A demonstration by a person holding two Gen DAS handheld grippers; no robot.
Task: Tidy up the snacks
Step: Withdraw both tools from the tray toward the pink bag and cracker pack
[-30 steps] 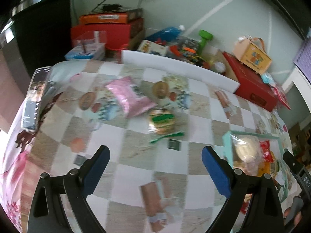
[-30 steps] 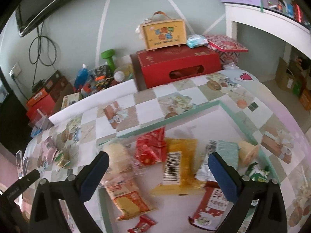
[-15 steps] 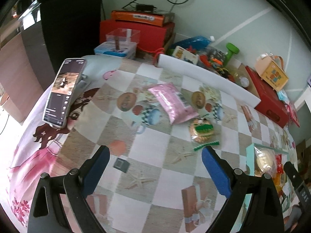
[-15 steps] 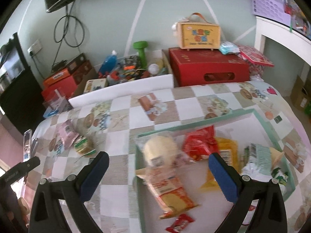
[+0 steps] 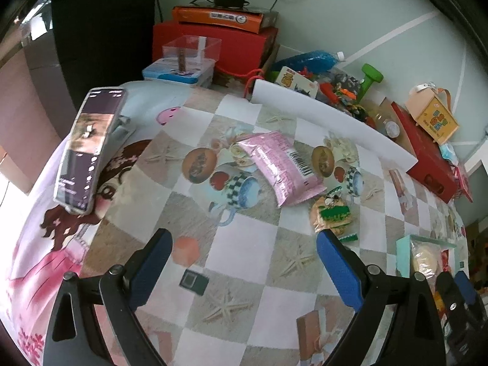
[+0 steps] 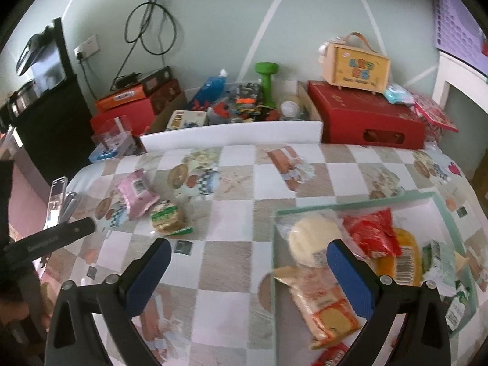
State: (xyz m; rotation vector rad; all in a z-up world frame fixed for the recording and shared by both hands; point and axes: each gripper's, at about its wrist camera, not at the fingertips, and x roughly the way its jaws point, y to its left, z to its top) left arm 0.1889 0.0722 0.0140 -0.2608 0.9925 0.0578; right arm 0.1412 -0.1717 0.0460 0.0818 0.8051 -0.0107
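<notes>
Both grippers wide open and empty over the checkered table, two snacks loose, the rest in the tray.

Left wrist: left gripper (image 5: 244, 256) jaws spread wide, holding nothing, above the table (image 5: 238, 250). Pink snack packet (image 5: 280, 167) lies flat ahead; round cookie pack (image 5: 332, 216) just beside its near right corner, close to the right finger tip. Phone (image 5: 88, 149) propped at table's left edge. Tray (image 5: 402, 253) corner at right.
Right wrist: right gripper (image 6: 248, 267) also fully open, empty, hovering over tray's (image 6: 442, 207) left rim. Tray holds round cake pack (image 6: 314, 239), red packet (image 6: 372, 235), orange wafer pack (image 6: 323, 302), others. Pink snack packet (image 6: 135, 193) and round cookie pack (image 6: 167, 216) sit on the table far left, well apart from the tray.
</notes>
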